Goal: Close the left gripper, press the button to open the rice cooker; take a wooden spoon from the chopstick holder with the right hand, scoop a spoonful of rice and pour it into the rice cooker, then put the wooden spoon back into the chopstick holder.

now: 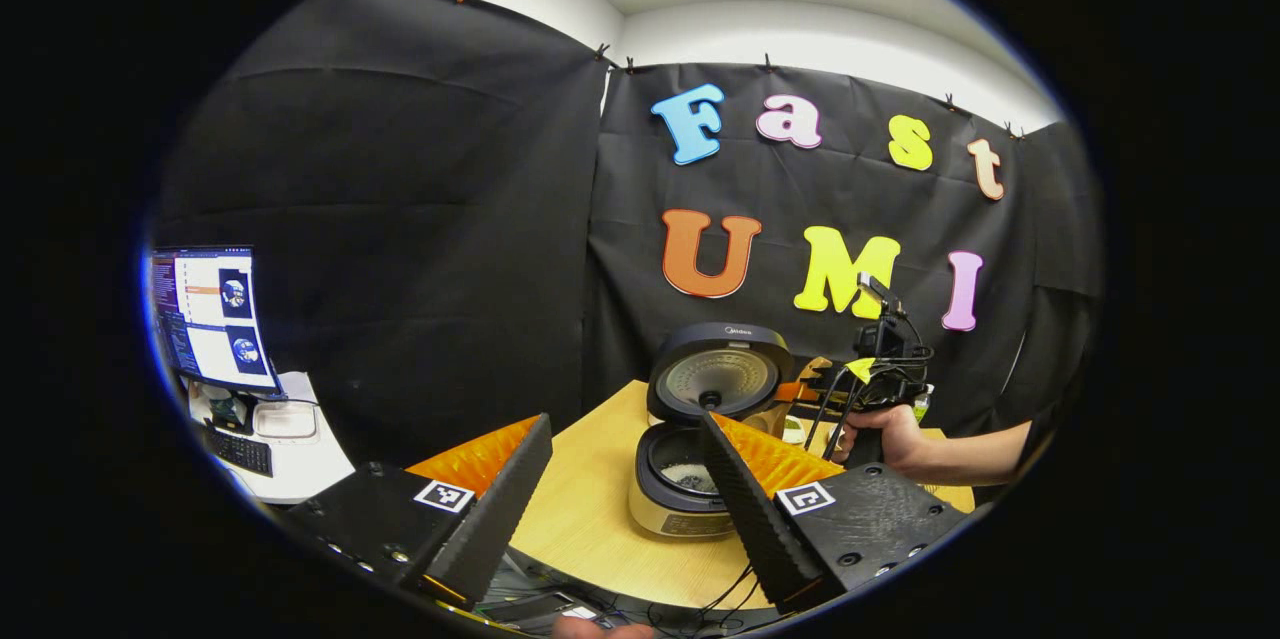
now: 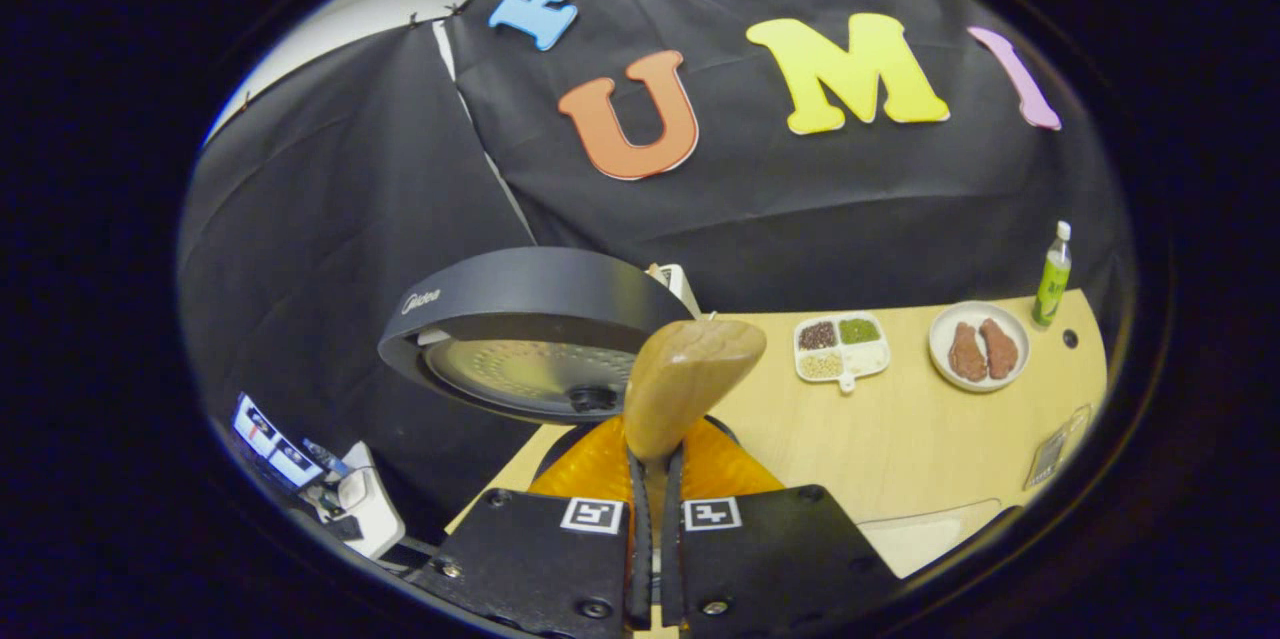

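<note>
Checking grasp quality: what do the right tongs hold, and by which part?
Right tongs clamp the light-brown wooden spoon by its handle, bowl pointing forward.

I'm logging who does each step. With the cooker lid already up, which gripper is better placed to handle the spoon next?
Right. The right gripper is shut on the wooden spoon, beside the rice cooker's raised lid. The left gripper is open, empty, and farther back.

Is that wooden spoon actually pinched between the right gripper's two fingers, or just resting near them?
Touching. In the right gripper view the wooden spoon has its handle running down between the right gripper fingers, which are closed tight against it on both sides, no gap showing.
</note>
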`<act>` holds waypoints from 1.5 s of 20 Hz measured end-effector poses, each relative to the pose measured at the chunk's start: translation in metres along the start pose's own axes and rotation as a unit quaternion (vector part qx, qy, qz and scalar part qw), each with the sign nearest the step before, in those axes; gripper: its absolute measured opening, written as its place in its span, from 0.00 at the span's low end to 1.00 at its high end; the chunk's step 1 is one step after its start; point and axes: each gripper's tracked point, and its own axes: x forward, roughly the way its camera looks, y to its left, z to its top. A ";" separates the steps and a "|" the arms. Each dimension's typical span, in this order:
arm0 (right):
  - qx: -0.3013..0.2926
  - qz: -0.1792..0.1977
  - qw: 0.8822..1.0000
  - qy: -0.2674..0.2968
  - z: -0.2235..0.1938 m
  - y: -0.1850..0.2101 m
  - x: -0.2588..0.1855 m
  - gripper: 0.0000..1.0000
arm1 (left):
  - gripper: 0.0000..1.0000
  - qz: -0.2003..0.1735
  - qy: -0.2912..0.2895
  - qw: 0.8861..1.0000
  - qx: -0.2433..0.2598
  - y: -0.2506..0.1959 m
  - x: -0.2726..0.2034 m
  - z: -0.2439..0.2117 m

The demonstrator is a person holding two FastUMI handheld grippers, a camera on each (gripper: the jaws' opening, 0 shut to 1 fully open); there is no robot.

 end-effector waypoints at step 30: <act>-0.290 0.015 0.949 -0.122 0.026 0.066 -0.040 0.09 | 0.95 0.011 0.004 1.000 0.000 0.005 -0.012 0.002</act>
